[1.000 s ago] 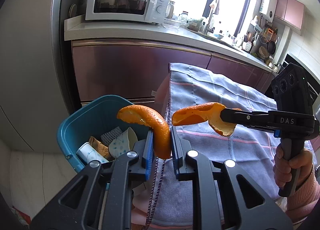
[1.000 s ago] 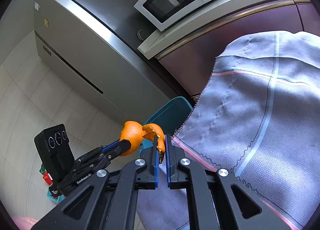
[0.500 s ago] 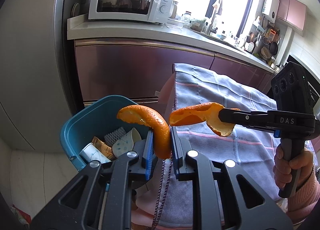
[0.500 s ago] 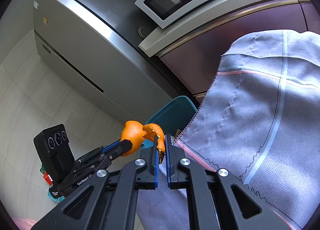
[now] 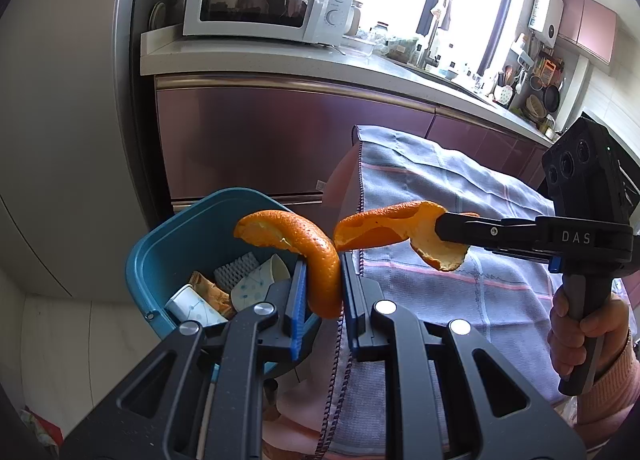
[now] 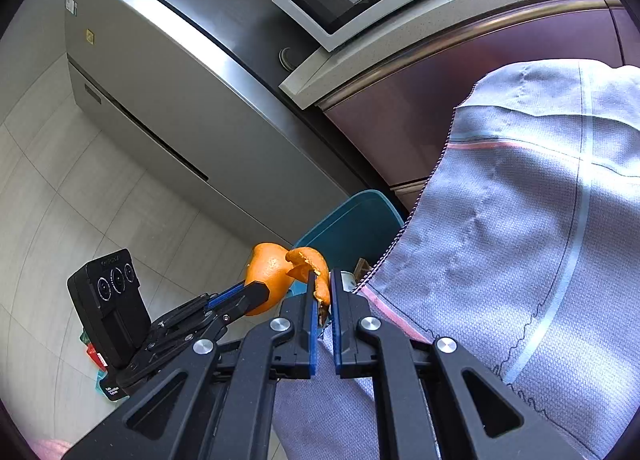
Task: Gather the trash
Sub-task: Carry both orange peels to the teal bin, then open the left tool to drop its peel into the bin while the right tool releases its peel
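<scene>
We held a curled orange peel strip (image 5: 320, 260) clamped in our left hand-held gripper (image 5: 322, 288) and another flatter, seemingly torn orange peel piece (image 5: 396, 225) pinched in our right hand-held gripper (image 6: 321, 292), above the teal plastic bin (image 5: 180, 236).

**What the two cameras cannot show**

The lower end of the curled orange peel (image 5: 320, 260) is hidden between the pads of the left gripper (image 5: 322, 292). The second peel (image 5: 400, 227) disappears at one end into the right gripper (image 5: 448, 225), so its full shape cannot be told. In the right wrist view only a thin edge of that peel (image 6: 316, 280) shows.

The blue bin (image 5: 180, 236) is partly covered by the left gripper's body; of its contents only a paper cup (image 5: 192, 306) and a few scraps are visible. The person's hand (image 5: 580, 328) is cut off at the sleeve by the frame edge. Items on the far counter (image 5: 460, 71) are too small to identify. The table under the cloth (image 6: 520, 240) is wholly covered.
</scene>
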`<action>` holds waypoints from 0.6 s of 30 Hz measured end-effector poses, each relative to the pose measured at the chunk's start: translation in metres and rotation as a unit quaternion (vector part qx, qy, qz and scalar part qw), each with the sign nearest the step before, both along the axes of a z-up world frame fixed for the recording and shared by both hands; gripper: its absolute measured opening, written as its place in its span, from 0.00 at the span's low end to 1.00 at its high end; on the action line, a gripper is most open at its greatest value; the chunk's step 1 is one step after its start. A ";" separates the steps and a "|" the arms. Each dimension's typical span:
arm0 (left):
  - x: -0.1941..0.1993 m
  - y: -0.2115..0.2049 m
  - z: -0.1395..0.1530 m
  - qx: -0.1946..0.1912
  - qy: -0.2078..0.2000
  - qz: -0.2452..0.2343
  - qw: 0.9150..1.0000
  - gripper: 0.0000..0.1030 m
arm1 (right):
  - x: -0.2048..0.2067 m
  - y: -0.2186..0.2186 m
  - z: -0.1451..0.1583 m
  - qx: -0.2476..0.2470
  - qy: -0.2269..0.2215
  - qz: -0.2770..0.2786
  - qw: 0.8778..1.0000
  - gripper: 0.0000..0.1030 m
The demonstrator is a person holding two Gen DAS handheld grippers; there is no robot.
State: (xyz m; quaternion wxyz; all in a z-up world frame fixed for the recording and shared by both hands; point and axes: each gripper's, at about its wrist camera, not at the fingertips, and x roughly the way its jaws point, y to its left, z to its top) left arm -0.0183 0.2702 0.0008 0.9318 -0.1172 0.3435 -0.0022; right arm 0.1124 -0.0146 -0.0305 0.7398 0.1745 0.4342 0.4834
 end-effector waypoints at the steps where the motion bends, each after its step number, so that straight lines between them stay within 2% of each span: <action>1: 0.000 0.000 0.000 0.000 0.000 0.000 1.000 0.16 | 0.000 0.000 0.000 0.000 -0.001 0.000 1.000 0.05; 18: 0.003 0.007 -0.002 0.000 0.002 0.010 1.000 0.16 | 0.002 0.009 0.000 -0.003 0.003 0.009 1.000 0.05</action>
